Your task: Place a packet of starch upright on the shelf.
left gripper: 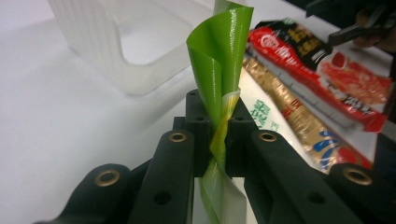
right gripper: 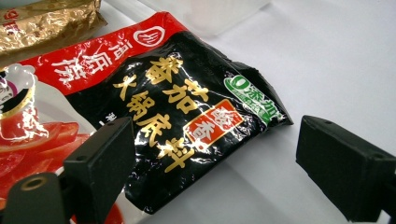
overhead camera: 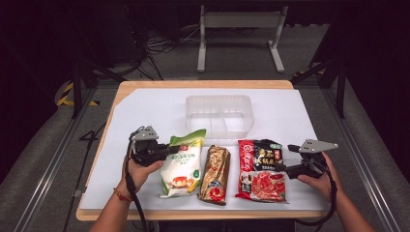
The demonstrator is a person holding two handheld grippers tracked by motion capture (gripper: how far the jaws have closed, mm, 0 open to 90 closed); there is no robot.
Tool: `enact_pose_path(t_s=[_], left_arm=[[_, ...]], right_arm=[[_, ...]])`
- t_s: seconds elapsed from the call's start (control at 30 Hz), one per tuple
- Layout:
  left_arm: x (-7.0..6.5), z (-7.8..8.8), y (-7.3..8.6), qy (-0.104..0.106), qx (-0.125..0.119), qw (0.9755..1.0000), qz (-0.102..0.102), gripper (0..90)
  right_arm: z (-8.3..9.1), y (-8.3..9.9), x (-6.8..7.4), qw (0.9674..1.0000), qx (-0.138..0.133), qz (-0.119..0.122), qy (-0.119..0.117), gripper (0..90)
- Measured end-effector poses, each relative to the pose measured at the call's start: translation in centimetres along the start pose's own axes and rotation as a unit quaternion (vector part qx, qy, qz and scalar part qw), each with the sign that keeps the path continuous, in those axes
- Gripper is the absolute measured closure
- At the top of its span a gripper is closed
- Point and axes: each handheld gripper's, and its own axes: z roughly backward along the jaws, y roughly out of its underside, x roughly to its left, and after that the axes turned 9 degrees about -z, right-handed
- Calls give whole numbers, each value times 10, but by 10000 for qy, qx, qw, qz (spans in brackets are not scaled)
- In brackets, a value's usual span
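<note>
My left gripper (overhead camera: 170, 149) is shut on the upper left edge of a green and white bag (overhead camera: 183, 164). In the left gripper view the folded green film (left gripper: 219, 60) stands pinched between the jaws of the left gripper (left gripper: 219, 135). A gold packet (overhead camera: 215, 174) lies beside it, then a red and black sauce packet (overhead camera: 261, 169). My right gripper (overhead camera: 284, 167) is open at that packet's right edge. In the right gripper view the right gripper (right gripper: 219, 161) has its pads apart, and the black corner of the packet (right gripper: 163, 93) lies between and ahead of them, untouched.
A clear plastic container (overhead camera: 193, 108) with inner dividers stands behind the packets at mid-table. White paper (overhead camera: 145, 111) covers the wooden tabletop. The table's front edge runs just below the packets. A metal stand (overhead camera: 239, 21) is on the floor beyond.
</note>
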Motion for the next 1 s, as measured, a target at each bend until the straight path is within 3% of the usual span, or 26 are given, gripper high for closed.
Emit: enact_pose_path(t_s=[0.13, 0.33, 0.53, 0.8, 1.0], left_arm=[[-7, 12, -7, -26, -207, 9997, -142, 849], [-17, 23, -16, -22, -324, 9988, -371, 854], [-19, 34, -19, -199, -616, 9973, -332, 858], [-20, 36, -21, -289, -757, 9961, -360, 859], [-21, 43, -25, -555, -975, 9931, -347, 860]], right_arm=[[0, 0, 0, 10000, 2, 12, 28, 126], [1, 0, 0, 10000, -9, -6, 30, 126], [0, 1, 0, 10000, 14, -17, 31, 126], [0, 0, 0, 10000, -24, -42, -21, 124], [0, 1, -1, 10000, -47, -66, -15, 123]])
